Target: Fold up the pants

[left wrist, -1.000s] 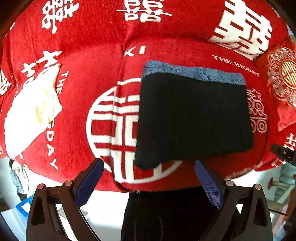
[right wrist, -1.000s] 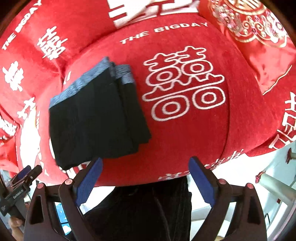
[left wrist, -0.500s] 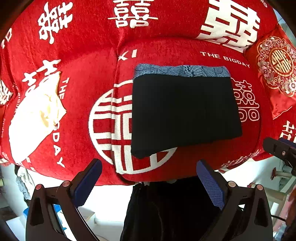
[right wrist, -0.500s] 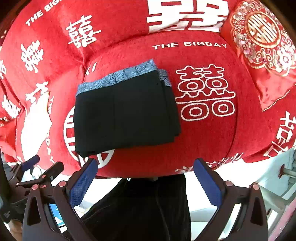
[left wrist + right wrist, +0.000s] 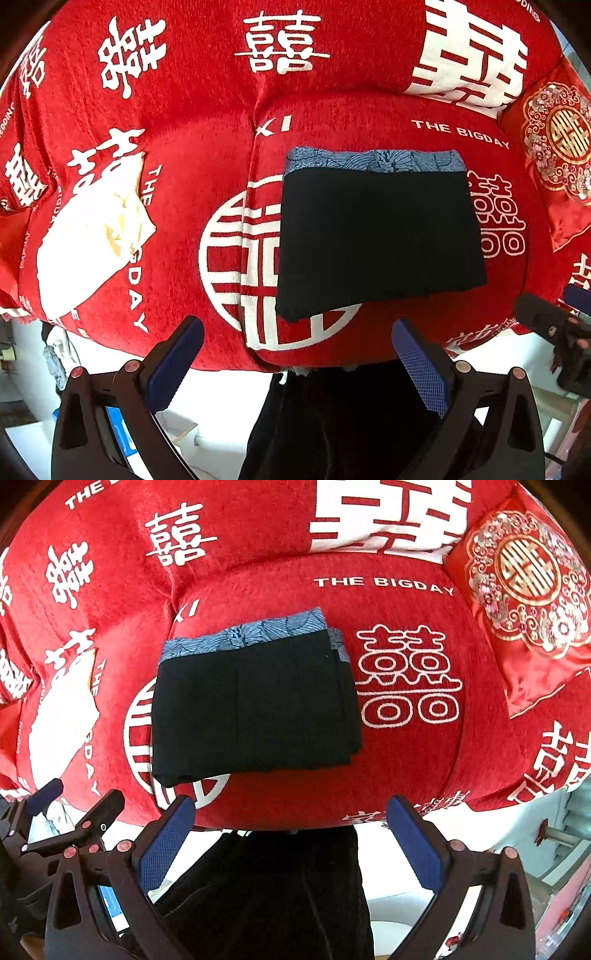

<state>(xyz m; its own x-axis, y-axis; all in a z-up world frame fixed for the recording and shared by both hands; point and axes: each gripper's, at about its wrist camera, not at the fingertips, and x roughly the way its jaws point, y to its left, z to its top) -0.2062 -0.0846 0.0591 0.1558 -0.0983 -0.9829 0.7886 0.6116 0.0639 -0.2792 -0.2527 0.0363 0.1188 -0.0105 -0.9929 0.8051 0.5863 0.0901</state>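
- Both grippers are sitting higher over the sofa than a second ago: the folded pants [image 5: 380,236] are showing smaller and nearer the frame centre in the left wrist view, and they are now lying squarer in the right wrist view instead of tilted at the left.
- The pants are lying flat as a black rectangle on the red sofa cover [image 5: 207,155], with a blue patterned band along the top edge, partly covering a white round emblem.
- The left gripper [image 5: 295,360] is hovering at the lower edge of its frame, fingers spread wide apart with nothing between them, clear of the cloth.
- The right gripper [image 5: 291,836] is likewise hanging below the pants in its own view, blue pads wide apart and empty.
- A white cloth [image 5: 88,236] is resting on the cover at the left of the frame, well apart from the pants.
- A red embroidered cushion [image 5: 524,602] is leaning at the upper right.
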